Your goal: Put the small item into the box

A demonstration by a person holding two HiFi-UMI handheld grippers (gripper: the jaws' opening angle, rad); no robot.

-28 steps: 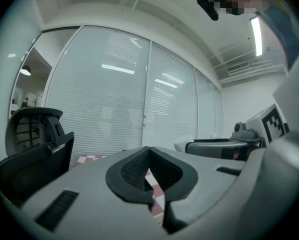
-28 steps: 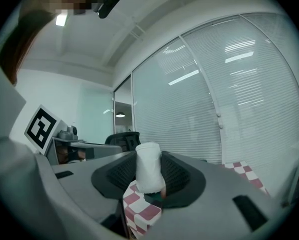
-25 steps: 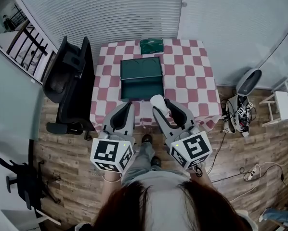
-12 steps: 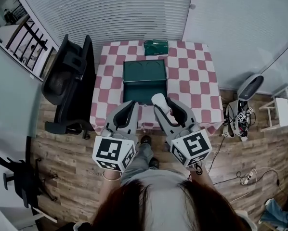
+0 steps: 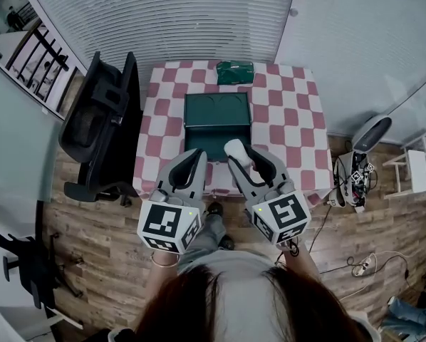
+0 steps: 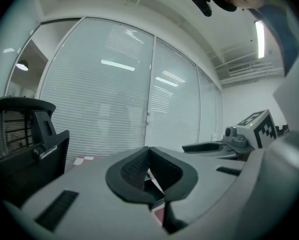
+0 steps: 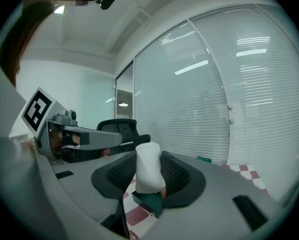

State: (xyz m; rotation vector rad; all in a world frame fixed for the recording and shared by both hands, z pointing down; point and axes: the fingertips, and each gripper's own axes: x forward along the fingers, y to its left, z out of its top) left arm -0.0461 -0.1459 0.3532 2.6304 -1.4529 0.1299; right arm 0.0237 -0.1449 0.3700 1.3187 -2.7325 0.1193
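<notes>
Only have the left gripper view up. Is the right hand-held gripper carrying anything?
Observer: Yes. The right hand-held gripper is shut on a small white item, which stands upright between its pads.
Operator: Where's the box? I only see blinds and a chair.
Observer: The green box sits mid-table on the checkered table, just beyond both gripper tips in the head view. It looks open, with the lid folded back.
Operator: Anything else on the table?
Observer: One more green thing at the far edge, behind the box. It is too small to tell what it is.
</notes>
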